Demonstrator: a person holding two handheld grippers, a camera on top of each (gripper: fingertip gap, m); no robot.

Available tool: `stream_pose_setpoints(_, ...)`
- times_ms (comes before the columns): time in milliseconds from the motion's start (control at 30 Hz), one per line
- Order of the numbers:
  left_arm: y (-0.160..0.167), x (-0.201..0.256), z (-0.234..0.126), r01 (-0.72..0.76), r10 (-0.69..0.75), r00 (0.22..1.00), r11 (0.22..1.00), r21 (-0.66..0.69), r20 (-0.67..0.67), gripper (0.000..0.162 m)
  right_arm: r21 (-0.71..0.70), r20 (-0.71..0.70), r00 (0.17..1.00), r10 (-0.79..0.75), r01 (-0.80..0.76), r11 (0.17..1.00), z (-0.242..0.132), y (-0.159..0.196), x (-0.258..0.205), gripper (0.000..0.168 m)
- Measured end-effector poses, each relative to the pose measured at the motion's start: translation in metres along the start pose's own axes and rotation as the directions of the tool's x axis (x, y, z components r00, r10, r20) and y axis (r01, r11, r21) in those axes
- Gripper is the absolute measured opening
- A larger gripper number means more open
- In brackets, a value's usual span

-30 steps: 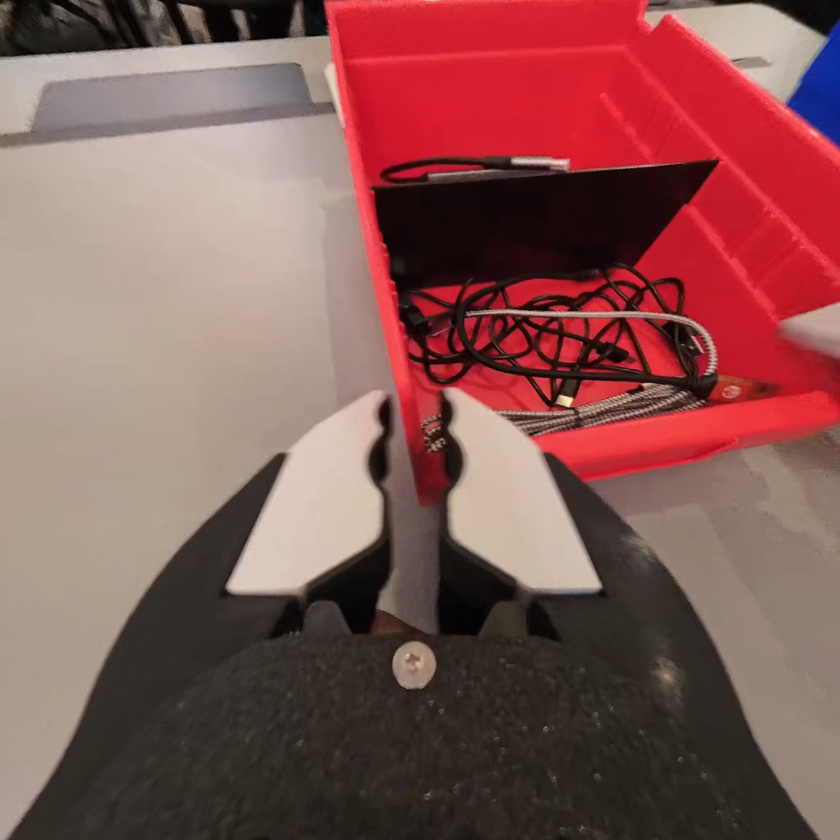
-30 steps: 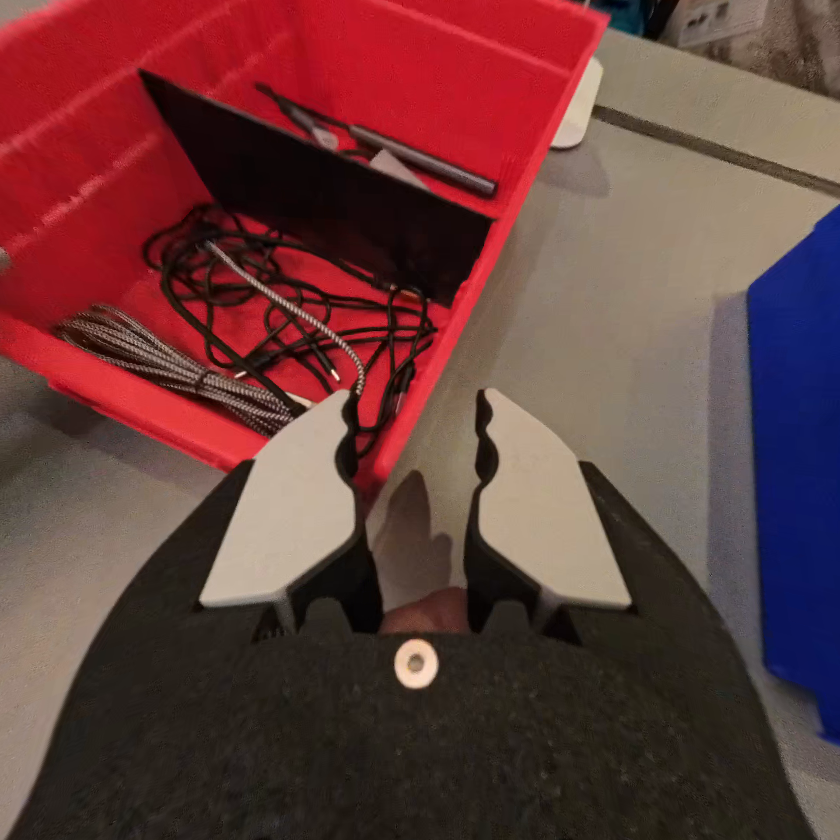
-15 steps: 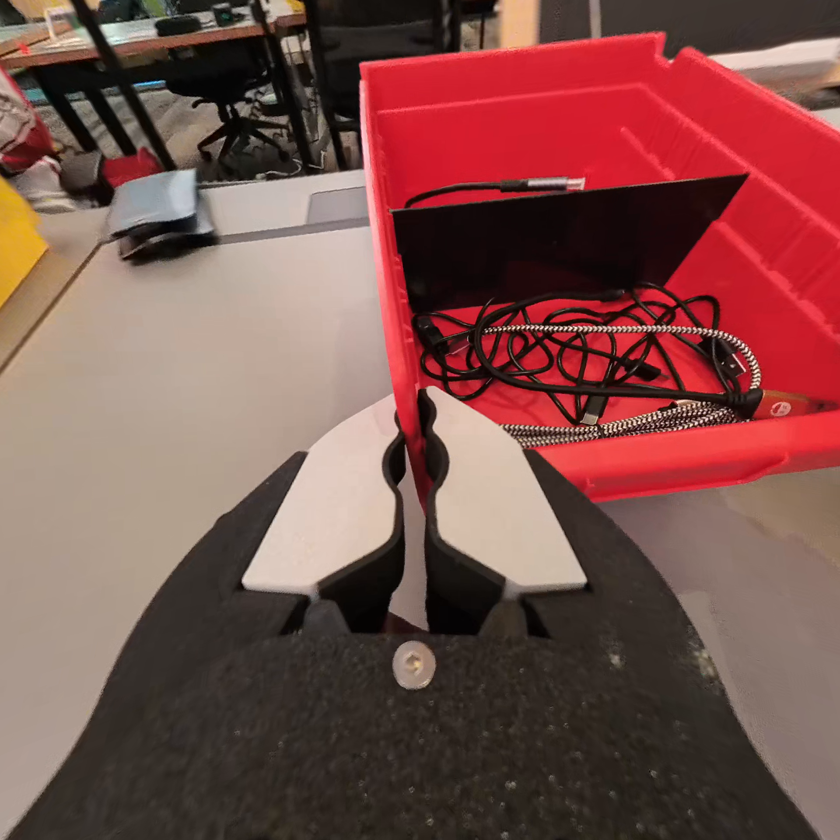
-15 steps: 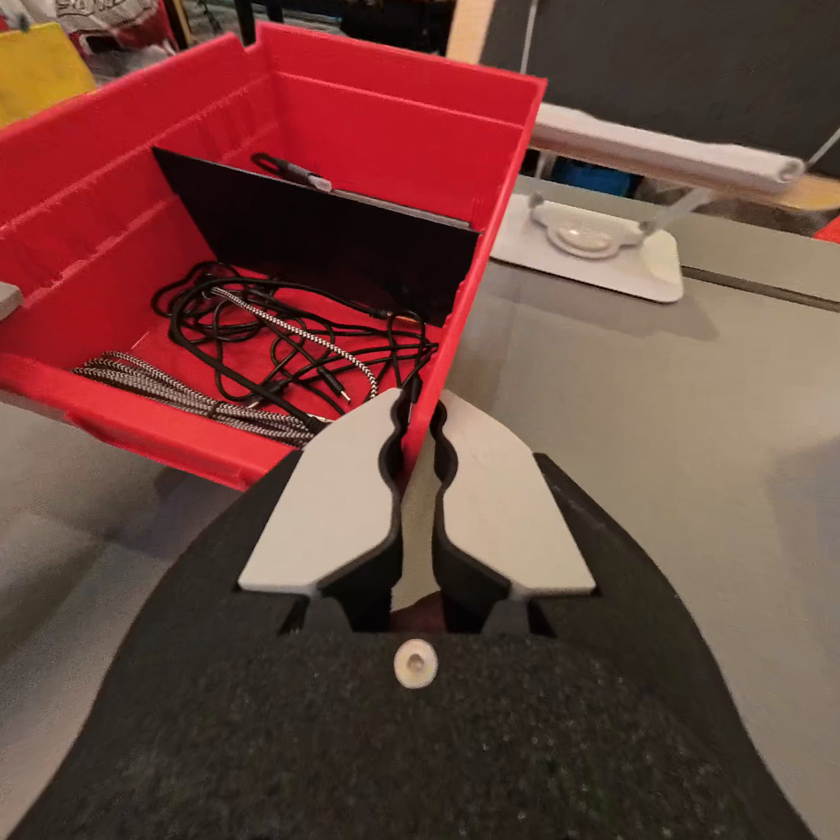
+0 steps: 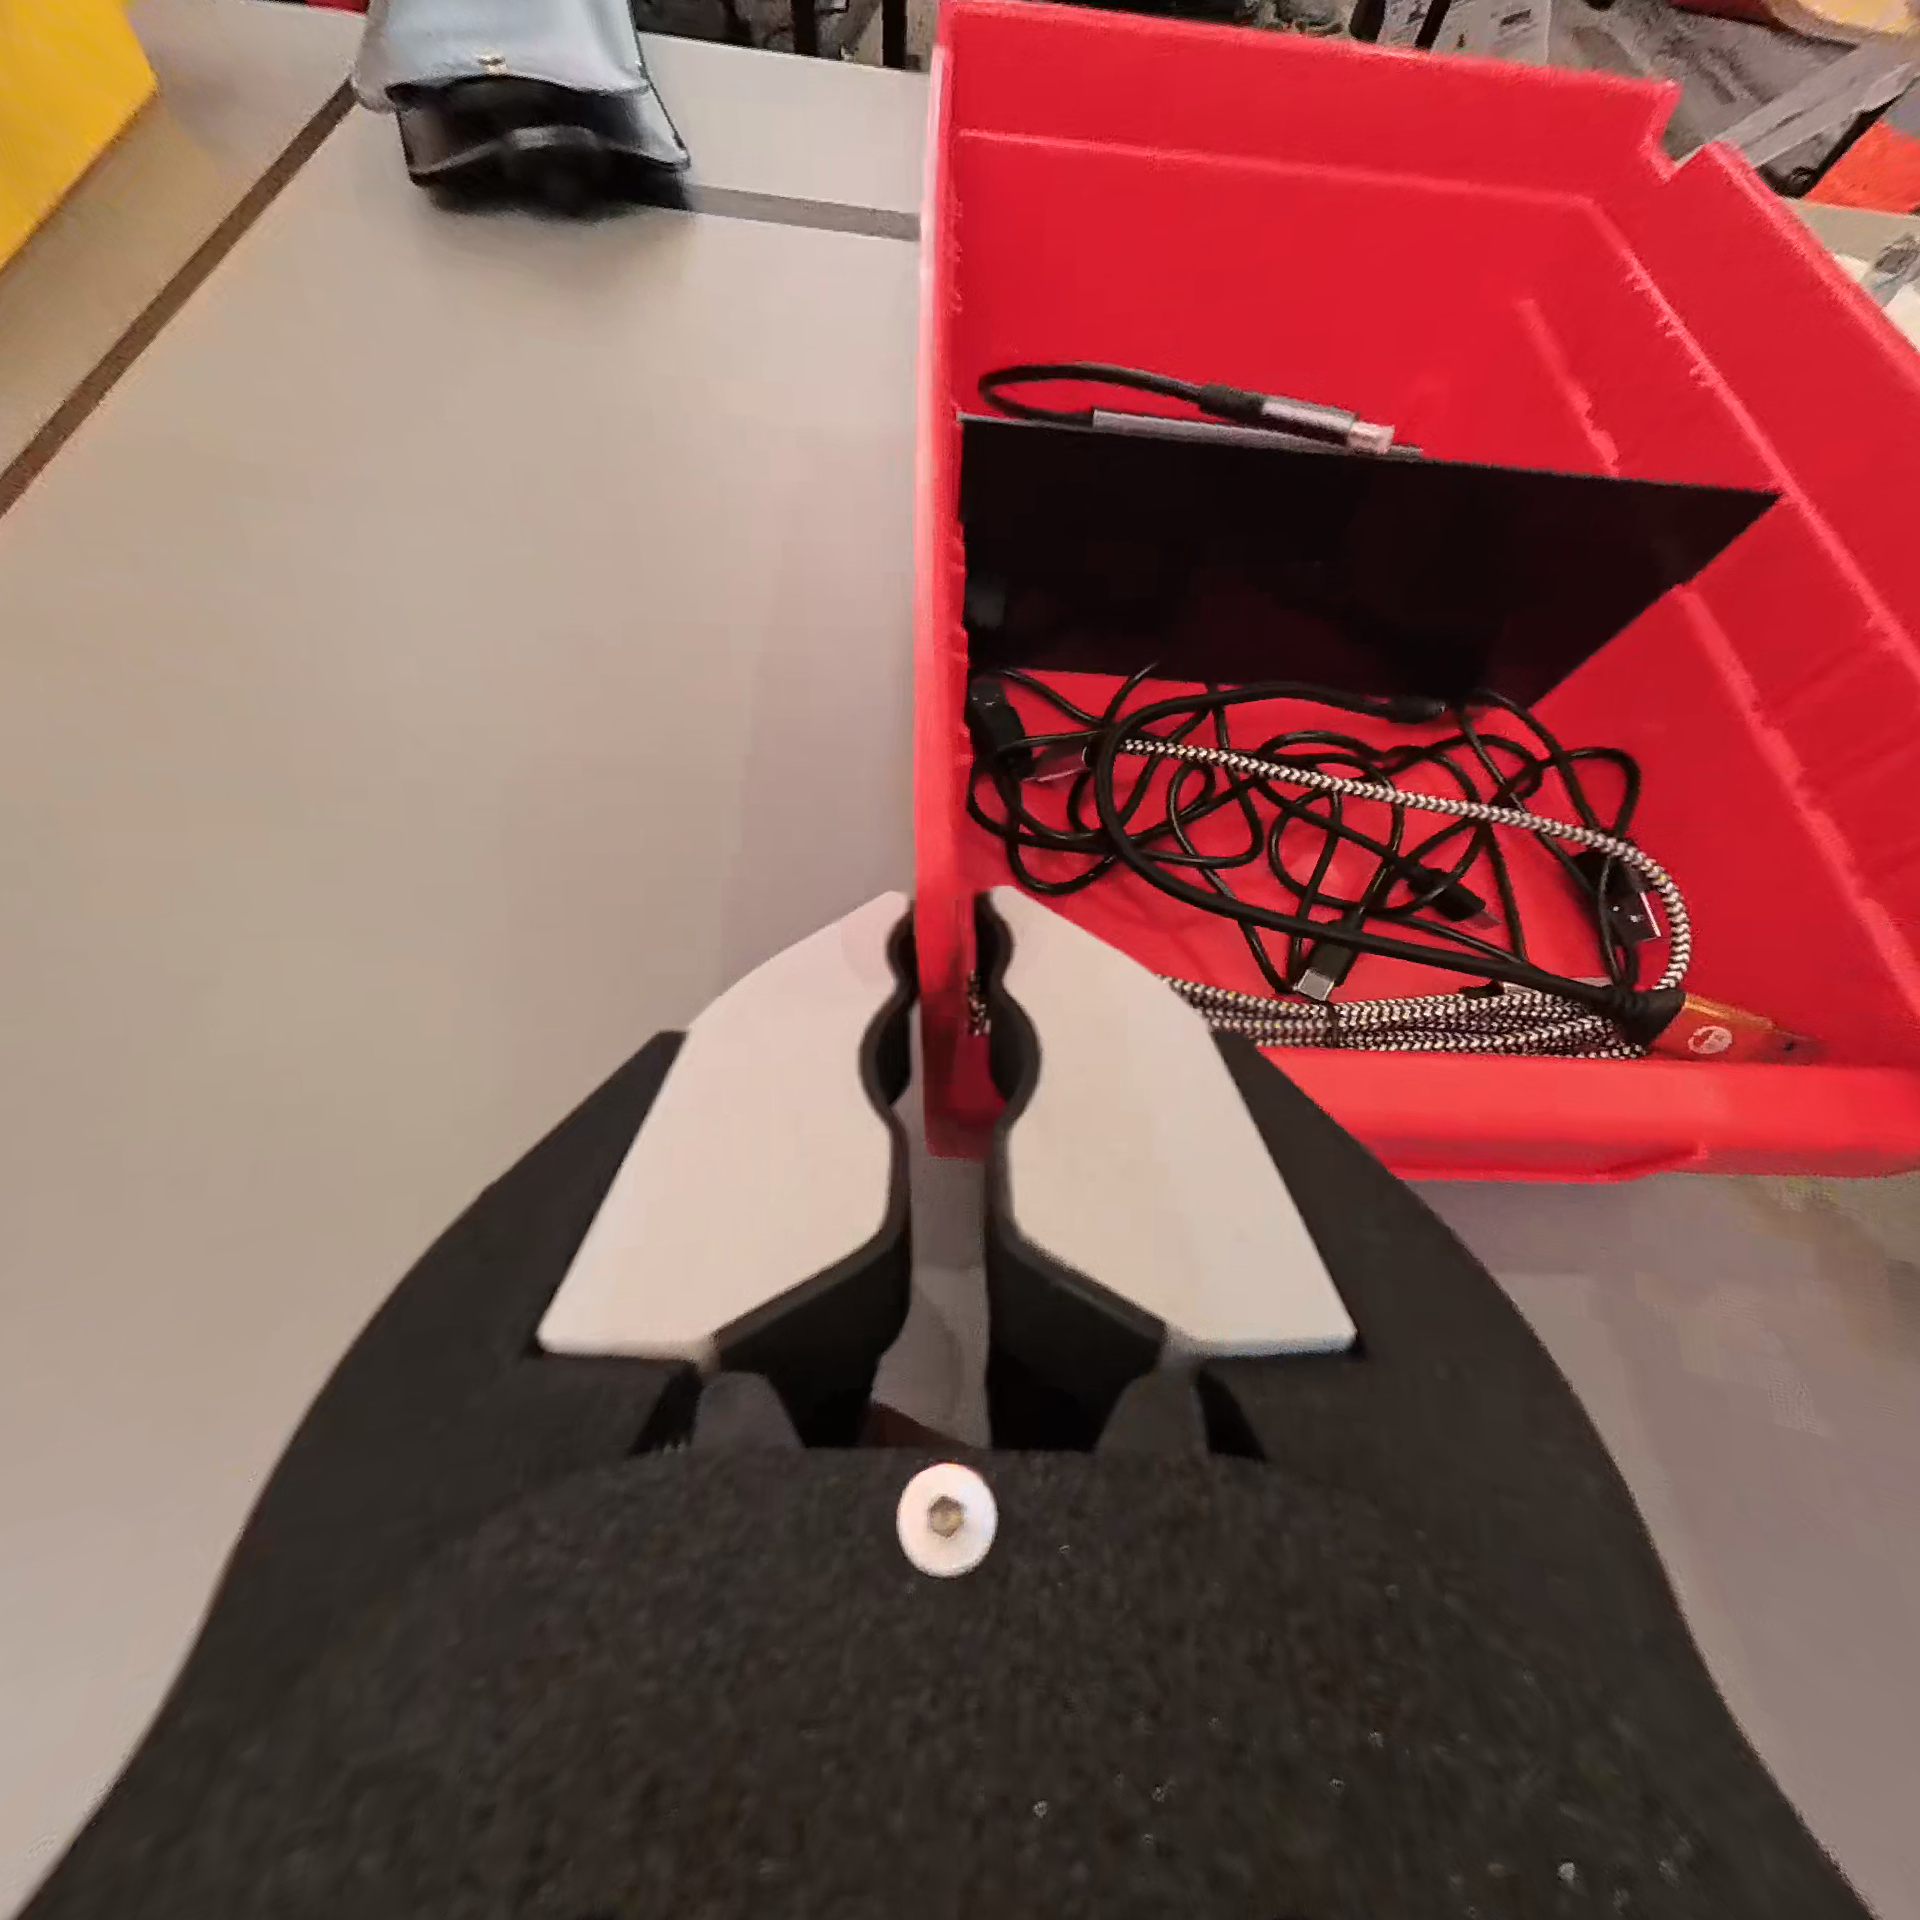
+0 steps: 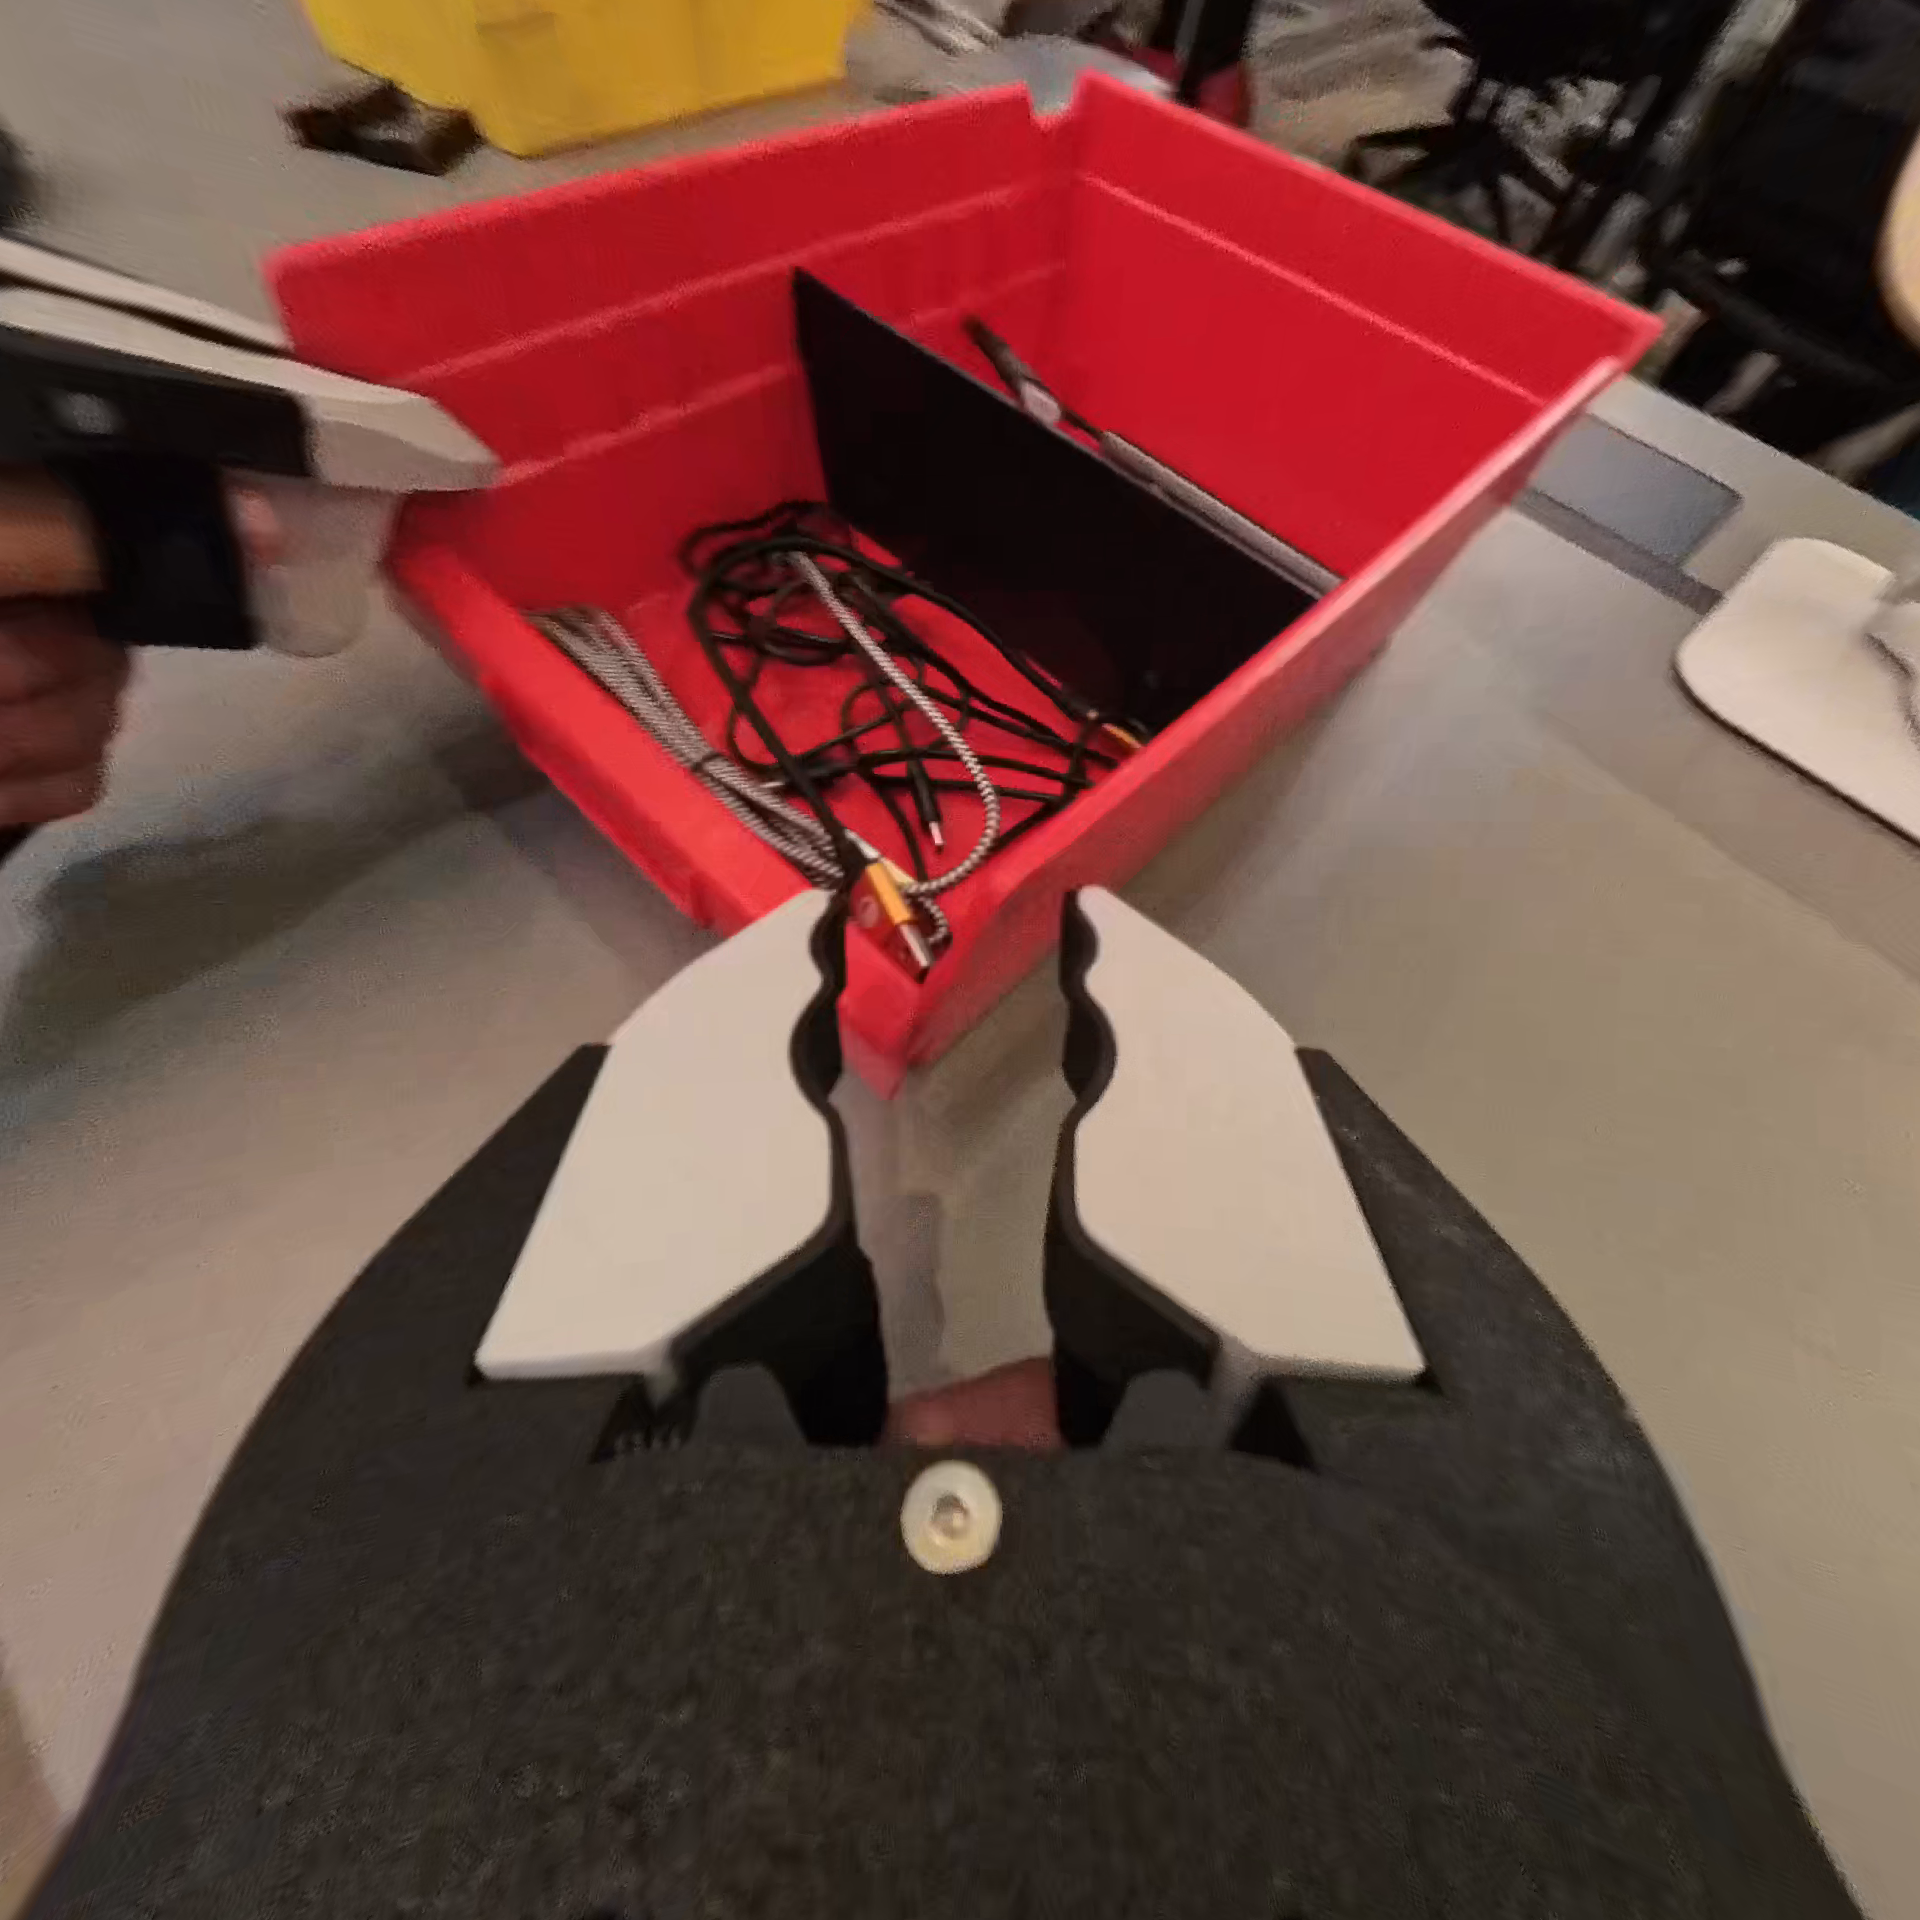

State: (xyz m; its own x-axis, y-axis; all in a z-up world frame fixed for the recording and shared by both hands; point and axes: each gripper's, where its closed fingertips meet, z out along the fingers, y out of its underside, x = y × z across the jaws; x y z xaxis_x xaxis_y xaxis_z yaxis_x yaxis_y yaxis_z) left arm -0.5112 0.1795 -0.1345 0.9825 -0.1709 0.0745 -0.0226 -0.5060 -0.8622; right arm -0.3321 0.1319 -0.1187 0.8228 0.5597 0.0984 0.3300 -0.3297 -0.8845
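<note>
A red plastic bin [image 5: 1455,1122] stands on the grey table [image 5: 416,623]. A black divider [image 5: 1351,561] crosses it. In front of the divider lie tangled black cables [image 5: 1299,831] and a braided cable with an orange plug [image 5: 1704,1039]. My left gripper [image 5: 945,920] is shut on the bin's left wall near its front corner. In the right wrist view the bin [image 6: 644,312] shows corner-on, with the divider [image 6: 1018,499] and the orange plug [image 6: 894,904]. My right gripper [image 6: 951,904] is open with the bin's near corner between its jaws. The left gripper [image 6: 395,457] shows at the bin's left side.
A yellow bin [image 6: 582,62] stands beyond the red one. A grey-blue pouch [image 5: 520,94] lies at the table's far edge. A white lamp base [image 6: 1808,665] sits at the right. A hand [image 6: 42,686] holds the left gripper. Spacing between my two grippers at the tips: around 20 centimetres.
My left gripper closed on the bin's wall and holds it. My right gripper closed on the right wall half a second ago and is now open at the corner.
</note>
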Motion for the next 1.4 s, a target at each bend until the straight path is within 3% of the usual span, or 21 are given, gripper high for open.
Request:
stream_pose_setpoints(33, -0.003, -0.001, -0.002, -0.015, 0.015, 1.0, 1.0, 0.007, 0.016, 0.013, 0.037, 0.058, 0.998, -0.018, 0.016, 0.999, -0.016, -0.003, -0.002, 0.048)
stream_pose_setpoints(133, -0.013, -0.005, -0.01, -0.071, 0.068, 0.996, 0.997, 0.041, 0.065, 0.018, 0.08, 0.162, 0.984, -0.073, 0.061, 0.995, -0.071, 0.007, 0.007, 0.047)
stream_pose_setpoints(233, -0.026, -0.009, -0.023, -0.1, 0.091, 0.99, 0.991, 0.089, 0.104, 0.023, 0.086, 0.185, 0.983, -0.007, -0.009, 0.996, -0.126, 0.035, 0.044, 0.045)
stream_pose_setpoints(300, -0.04, -0.015, -0.038, -0.1, 0.075, 0.984, 0.983, 0.154, 0.159, 0.025, 0.084, 0.147, 0.978, 0.147, -0.16, 0.983, -0.161, 0.059, 0.083, 0.045)
stream_pose_setpoints(367, -0.054, -0.025, -0.06, -0.056, 0.0, 0.97, 0.973, 0.223, 0.244, 0.025, 0.092, 0.15, 0.917, 0.368, -0.384, 0.919, -0.198, 0.086, 0.116, 0.045)
stream_pose_setpoints(467, -0.064, 0.005, -0.085, 0.041, -0.08, 0.989, 0.958, 0.284, 0.128, 0.028, 0.211, 0.27, 0.791, 0.549, -0.605, 0.768, -0.263, 0.109, 0.15, 0.036)
stream_pose_setpoints(533, -0.054, 0.05, -0.091, 0.081, -0.074, 0.997, 0.96, 0.267, -0.034, 0.027, 0.325, 0.207, 0.757, 0.619, -0.65, 0.687, -0.302, 0.128, 0.184, 0.033)
stream_pose_setpoints(600, -0.031, 0.1, -0.09, 0.066, -0.029, 0.983, 0.976, 0.206, -0.179, 0.027, 0.43, 0.054, 0.735, 0.676, -0.628, 0.649, -0.337, 0.153, 0.225, 0.032)
stream_pose_setpoints(667, -0.004, 0.134, -0.083, 0.054, -0.005, 0.97, 0.979, 0.195, -0.245, 0.027, 0.495, -0.149, 0.687, 0.712, -0.571, 0.655, -0.365, 0.18, 0.267, 0.036)
stream_pose_setpoints(700, 0.011, 0.143, -0.076, 0.047, -0.002, 0.972, 0.982, 0.183, -0.237, 0.023, 0.489, -0.278, 0.662, 0.696, -0.526, 0.696, -0.375, 0.195, 0.284, 0.037)
stream_pose_setpoints(733, 0.024, 0.152, -0.069, 0.027, 0.007, 0.971, 0.99, 0.137, -0.24, 0.018, 0.45, -0.4, 0.639, 0.657, -0.488, 0.748, -0.382, 0.209, 0.298, 0.039)
stream_pose_setpoints(800, 0.024, 0.169, -0.063, -0.031, 0.063, 0.951, 0.994, 0.108, -0.302, 0.025, 0.363, -0.542, 0.62, 0.568, -0.437, 0.823, -0.389, 0.225, 0.312, 0.037)
stream_pose_setpoints(867, 0.024, 0.167, -0.054, -0.16, 0.192, 0.949, 0.977, 0.141, -0.249, 0.025, 0.343, -0.56, 0.618, 0.551, -0.433, 0.834, -0.387, 0.225, 0.314, 0.036)
stream_pose_setpoints(933, 0.033, 0.161, -0.044, -0.275, 0.287, 0.941, 0.957, 0.09, -0.179, 0.026, 0.345, -0.557, 0.608, 0.566, -0.45, 0.824, -0.382, 0.227, 0.311, 0.04)
stream_pose_setpoints(1400, 0.054, 0.144, -0.056, -0.149, 0.146, 0.97, 0.989, 0.001, -0.192, 0.026, 0.276, -0.612, 0.634, 0.473, -0.389, 0.879, -0.356, 0.219, 0.309, 0.039)
